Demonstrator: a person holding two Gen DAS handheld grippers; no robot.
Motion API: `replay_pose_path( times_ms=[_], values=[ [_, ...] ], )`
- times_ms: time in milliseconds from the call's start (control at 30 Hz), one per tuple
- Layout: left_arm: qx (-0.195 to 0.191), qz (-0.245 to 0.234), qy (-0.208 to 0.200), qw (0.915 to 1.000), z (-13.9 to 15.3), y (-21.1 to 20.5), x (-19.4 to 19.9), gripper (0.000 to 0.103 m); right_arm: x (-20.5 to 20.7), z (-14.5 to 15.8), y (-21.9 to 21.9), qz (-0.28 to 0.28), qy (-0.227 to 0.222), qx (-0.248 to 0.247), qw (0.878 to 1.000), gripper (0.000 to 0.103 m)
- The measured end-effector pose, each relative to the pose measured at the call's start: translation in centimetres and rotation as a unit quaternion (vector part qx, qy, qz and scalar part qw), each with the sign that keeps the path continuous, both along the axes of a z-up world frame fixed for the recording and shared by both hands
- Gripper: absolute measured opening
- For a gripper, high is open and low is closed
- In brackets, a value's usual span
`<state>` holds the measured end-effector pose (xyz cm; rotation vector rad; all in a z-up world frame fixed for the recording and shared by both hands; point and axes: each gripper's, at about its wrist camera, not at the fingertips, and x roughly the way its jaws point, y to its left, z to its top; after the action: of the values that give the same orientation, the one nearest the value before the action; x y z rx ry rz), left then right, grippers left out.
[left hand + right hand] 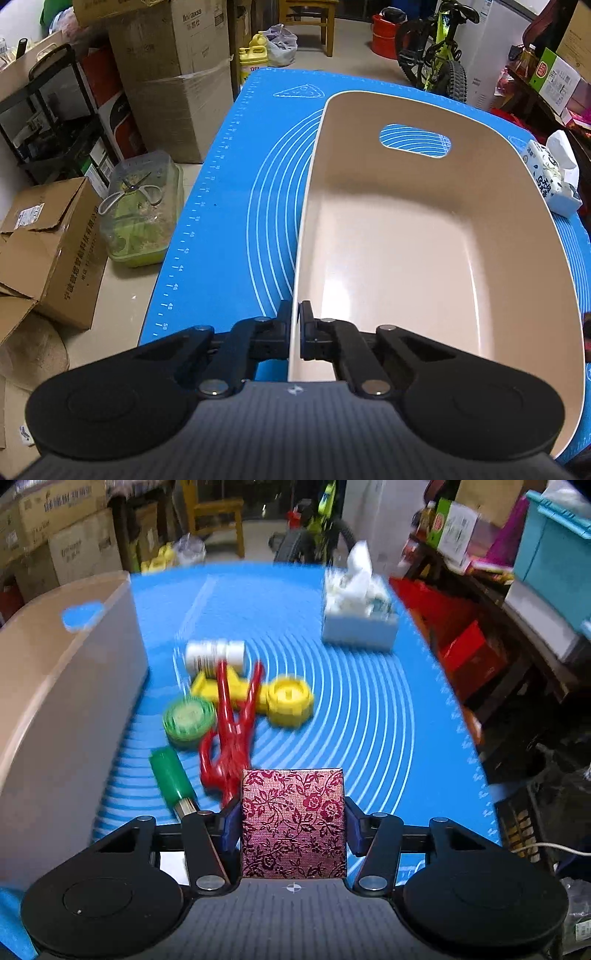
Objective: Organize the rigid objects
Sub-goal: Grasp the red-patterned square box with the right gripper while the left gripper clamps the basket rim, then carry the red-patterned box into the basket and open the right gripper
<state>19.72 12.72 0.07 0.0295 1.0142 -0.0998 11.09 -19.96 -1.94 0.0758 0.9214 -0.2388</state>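
Observation:
A beige plastic bin (424, 236) with a handle cutout stands on the blue mat (236, 192). My left gripper (294, 317) is shut on the bin's near left wall; the bin is empty inside. In the right wrist view the bin (66, 686) stands at the left. My right gripper (293, 812) is shut on a red floral box (293, 823) above the mat. Beyond it lie red scissors (231, 738), a green cylinder (170, 775), a green round lid (189, 718), yellow pieces (288, 699) and a white bottle (216, 655).
A tissue pack (356, 609) sits at the mat's far right, also in the left wrist view (554, 177). Cardboard boxes (177, 81) and a clear container with scissors (144, 214) stand left of the table. A bicycle (439, 48) and cluttered shelves (498, 590) lie beyond.

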Motion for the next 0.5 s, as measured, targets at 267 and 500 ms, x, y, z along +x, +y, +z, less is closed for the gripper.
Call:
replay_pose_path(
  times_ms=[267, 500],
  values=[
    [-0.015, 0.005, 0.005, 0.9999, 0.1, 0.4, 0.1, 0.006, -0.1, 4.7, 1.9, -0.002, -0.085, -0.012, 0.996, 0.059],
    [-0.011, 0.003, 0.004, 0.9999, 0.0, 0.2, 0.0, 0.006, 2.0, 8.9, 5.2, 0.037, -0.15, 0.012, 0.988, 0.059]
  ],
)
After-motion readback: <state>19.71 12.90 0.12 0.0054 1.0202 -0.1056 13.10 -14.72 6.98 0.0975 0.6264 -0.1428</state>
